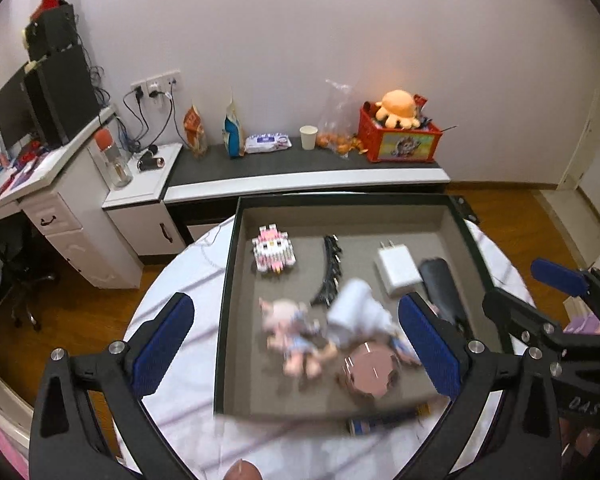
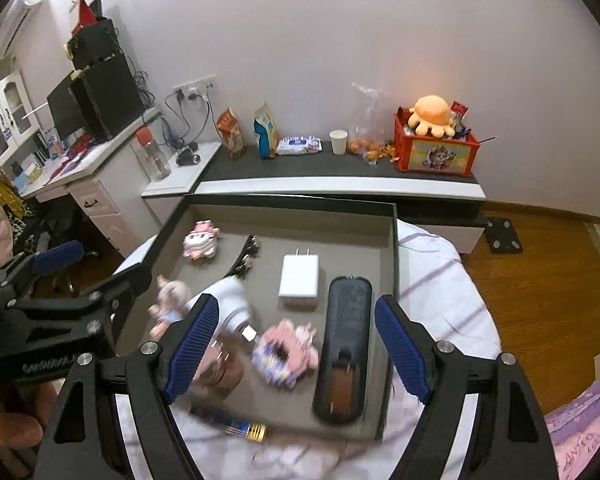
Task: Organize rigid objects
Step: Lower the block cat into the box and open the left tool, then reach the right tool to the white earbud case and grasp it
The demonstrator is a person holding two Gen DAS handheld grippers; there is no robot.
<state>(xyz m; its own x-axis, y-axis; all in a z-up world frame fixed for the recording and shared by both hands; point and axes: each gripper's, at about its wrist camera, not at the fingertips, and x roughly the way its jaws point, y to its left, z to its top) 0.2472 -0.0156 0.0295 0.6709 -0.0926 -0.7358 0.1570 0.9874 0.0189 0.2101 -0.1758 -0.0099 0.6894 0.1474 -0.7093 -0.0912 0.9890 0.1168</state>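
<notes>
A black tray with a grey floor sits on a round white-clothed table. In it lie a pink-and-white block toy, a black comb, a white charger, a black remote, a pig figurine, a white figure, a round brown piece and a second pink block toy. My left gripper hangs open above the tray's near half, holding nothing. My right gripper is also open and empty, above the charger and remote. The near objects are blurred.
A blue-and-gold item pokes out under the tray's front edge. Behind the table stands a low cabinet with a red crate, a paper cup and snack bags. A desk with a monitor is at left. Pink bedding lies at right.
</notes>
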